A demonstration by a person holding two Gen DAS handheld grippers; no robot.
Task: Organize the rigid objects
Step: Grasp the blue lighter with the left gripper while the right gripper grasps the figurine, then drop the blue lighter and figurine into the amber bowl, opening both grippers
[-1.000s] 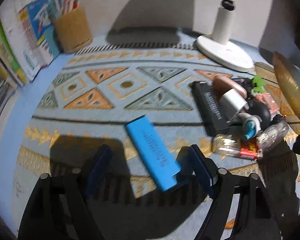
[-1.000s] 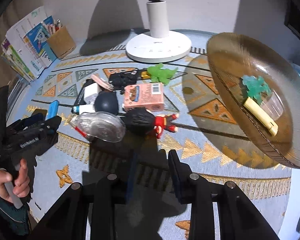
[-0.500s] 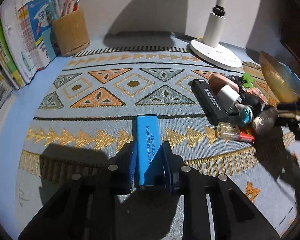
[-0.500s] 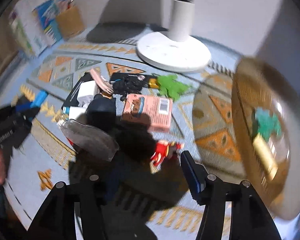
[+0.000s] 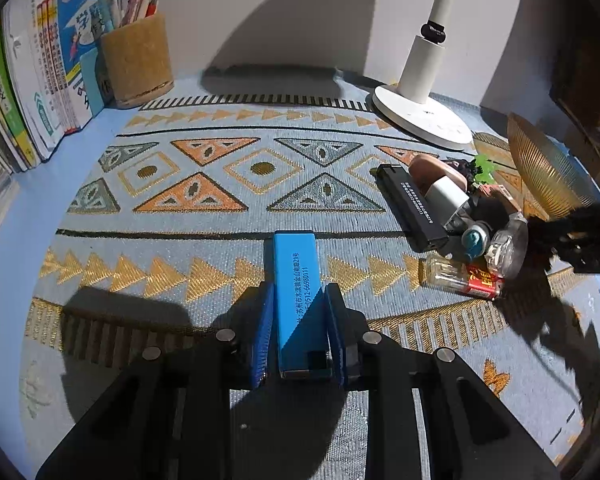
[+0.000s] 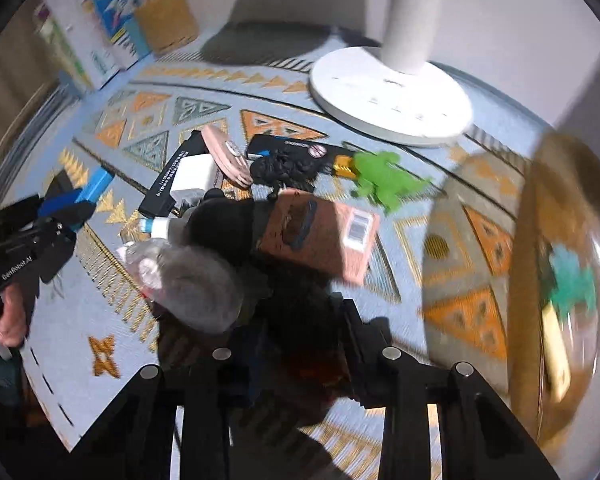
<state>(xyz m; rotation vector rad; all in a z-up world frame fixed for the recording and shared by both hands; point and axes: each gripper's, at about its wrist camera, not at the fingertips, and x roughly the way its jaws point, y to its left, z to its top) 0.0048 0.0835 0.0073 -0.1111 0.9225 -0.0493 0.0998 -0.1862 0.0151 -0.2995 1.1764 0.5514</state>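
Item 1: left tongs (image 5: 298, 332), narrow, clamped on blue bar (image 5: 296, 280), nr end only; bar's far end over patterned mat (image 5: 204, 196) on worktop.
Item 2: right tongs (image 6: 300, 344), jaws closing; dark red-and-black obj. seen between them, blurred, grip not confirmed.
Item 3: clutter pile w/ pink box (image 6: 320, 236), beyond right tongs.
Item 4: gold dish (image 6: 556, 280), far right, goods inside.
Risk: bar could be levered out, since gripped at one end only; pile could be knocked by right tongs.
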